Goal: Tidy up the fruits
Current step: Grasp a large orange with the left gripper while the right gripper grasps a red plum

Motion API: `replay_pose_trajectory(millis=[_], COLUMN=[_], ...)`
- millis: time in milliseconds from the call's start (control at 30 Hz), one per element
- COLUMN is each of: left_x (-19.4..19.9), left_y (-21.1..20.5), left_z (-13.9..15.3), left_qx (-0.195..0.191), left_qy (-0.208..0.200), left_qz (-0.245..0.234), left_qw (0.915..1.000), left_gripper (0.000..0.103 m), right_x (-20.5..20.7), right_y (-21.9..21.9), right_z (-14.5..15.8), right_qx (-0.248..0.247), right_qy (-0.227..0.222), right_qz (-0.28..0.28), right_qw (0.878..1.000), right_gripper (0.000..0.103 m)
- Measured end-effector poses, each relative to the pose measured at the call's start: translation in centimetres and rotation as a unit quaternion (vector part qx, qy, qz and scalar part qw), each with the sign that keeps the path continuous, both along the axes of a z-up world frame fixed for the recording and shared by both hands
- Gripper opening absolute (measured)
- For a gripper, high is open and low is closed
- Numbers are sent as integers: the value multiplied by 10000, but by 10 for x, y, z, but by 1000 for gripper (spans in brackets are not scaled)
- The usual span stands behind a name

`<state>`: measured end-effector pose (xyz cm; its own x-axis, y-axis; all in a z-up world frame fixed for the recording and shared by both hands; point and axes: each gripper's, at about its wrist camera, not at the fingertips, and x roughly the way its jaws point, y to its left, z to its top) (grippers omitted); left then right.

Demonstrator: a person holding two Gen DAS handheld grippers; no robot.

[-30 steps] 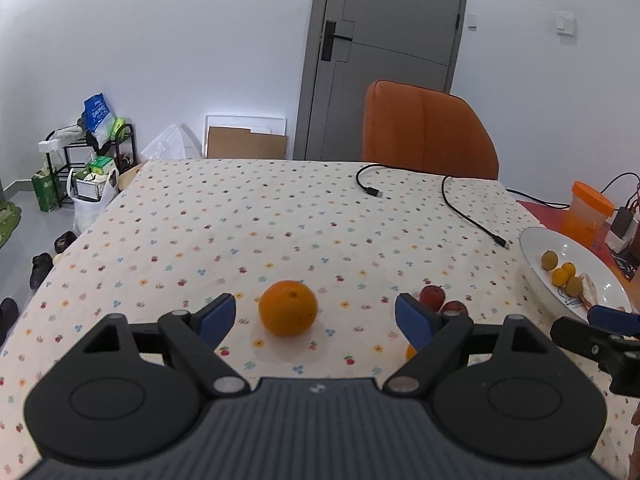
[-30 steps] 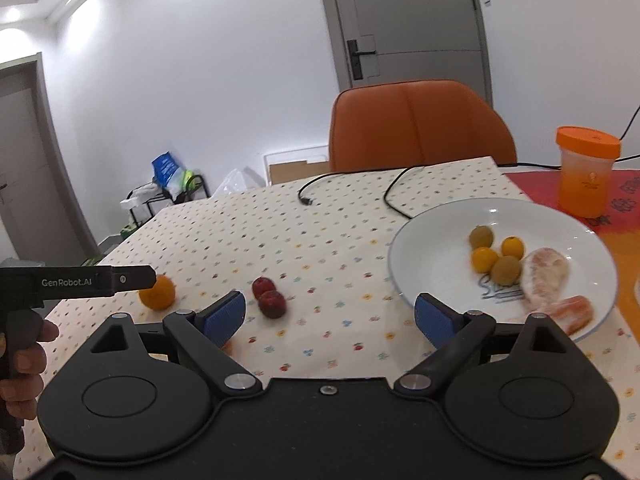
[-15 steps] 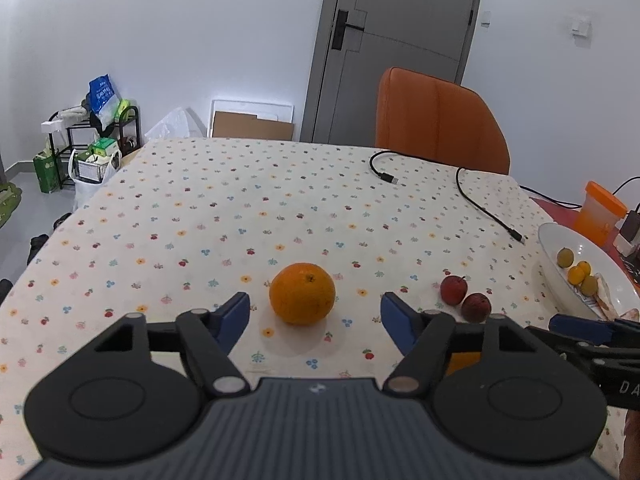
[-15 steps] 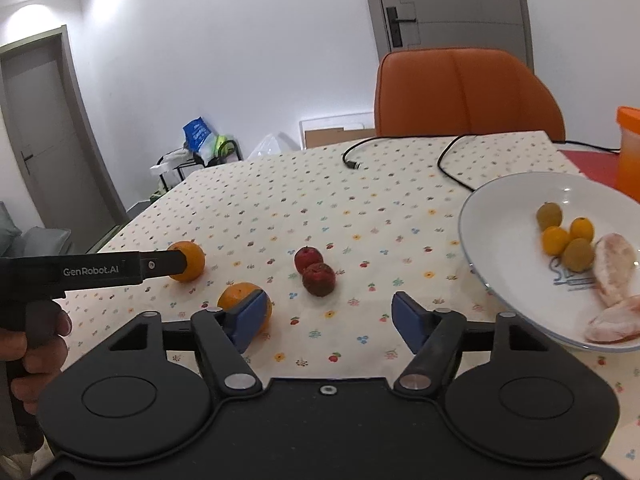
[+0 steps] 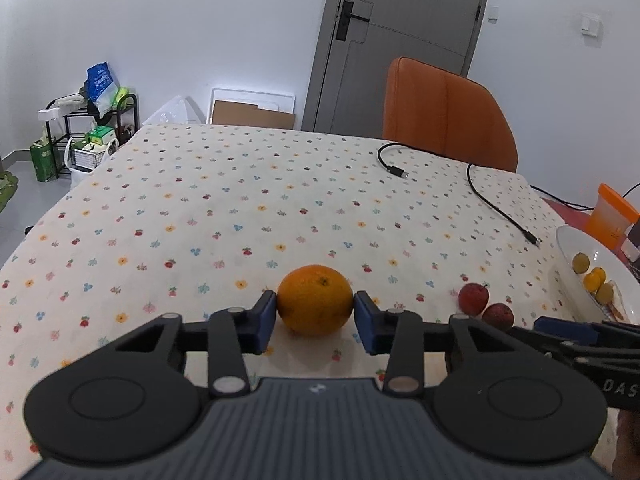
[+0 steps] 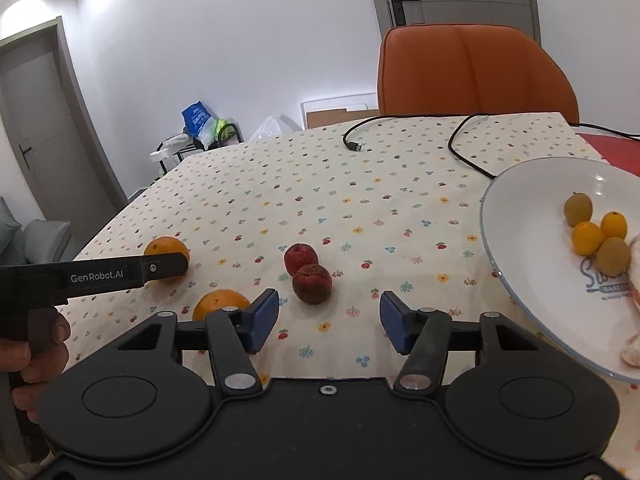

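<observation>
Left claw (image 5: 315, 316): now clenched on the big orange (image 5: 315, 299), blue pads touching both sides; half a second ago the pads were spread wide with the orange loose between them. So the grasp is made, fruit apparently not yet lifted off the bench (image 5: 240, 208), resting near its front edge. Judgement: next is lift and carry toward the plate (image 6: 528, 216).

Right claw (image 6: 328, 322): released, pads apart, nothing between them, hovering low at the front edge. It has narrowed slightly since half a second ago, and has come closer to the two red fruits (image 6: 307, 272); likely lining up on the nearer one.

Second orange (image 6: 220, 304): just behind the right claw's left pad, partly hidden, on the cloth near the front edge.

Two red fruits: touching each other, mid-front of the bench, just beyond the right claw's gap. Not yet moved.

Plate: white, at the right edge. Holds four small round fruits (image 6: 596, 232), two yellow-orange and two greenish-brown, clustered touching, plus peeled citrus pieces (image 6: 634, 272) at the frame edge, partly cut off. No oranges or red fruits in it yet, so sorting is early.

Farther: black cable (image 6: 460, 136) looped near the back edge, orange chair (image 6: 472, 72) behind it, orange cup (image 5: 612, 216) at the far right corner.
</observation>
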<state>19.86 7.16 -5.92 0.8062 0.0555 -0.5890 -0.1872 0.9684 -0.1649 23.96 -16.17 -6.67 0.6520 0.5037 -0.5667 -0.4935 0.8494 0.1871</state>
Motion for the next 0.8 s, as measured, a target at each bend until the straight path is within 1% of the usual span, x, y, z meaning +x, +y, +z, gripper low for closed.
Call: replay_pose_trajectory(millis=[333, 367, 400, 433, 467, 800], left_x=[-4, -5, -7, -9, -11, -28], left_y=[-1, -2, -2, -3, -4, -22], left_z=[2, 2, 3, 5, 6, 19], left_qx=[32, 31, 36, 48, 60, 195], left_qy=[57, 58, 51, 40, 30, -82], left_qz=[0, 3, 7, 7, 4, -62], left_qw=[10000, 10000, 10000, 10000, 10000, 9998], left_gripper=[40, 40, 40, 40, 40, 40], right_x=[8, 7, 7, 7, 7, -15], right_y=[12, 14, 14, 14, 13, -2], right_z=[-4, -4, -4, -4, -4, 7], right_qx=[-113, -146, -172, -171, -135, 27], right_qy=[-103, -134, -155, -149, -116, -279], right_qz=[138, 161, 170, 174, 193, 217], right_qw=[9998, 9997, 9996, 9996, 9997, 9994], right_gripper=[54, 48, 36, 29, 20, 20])
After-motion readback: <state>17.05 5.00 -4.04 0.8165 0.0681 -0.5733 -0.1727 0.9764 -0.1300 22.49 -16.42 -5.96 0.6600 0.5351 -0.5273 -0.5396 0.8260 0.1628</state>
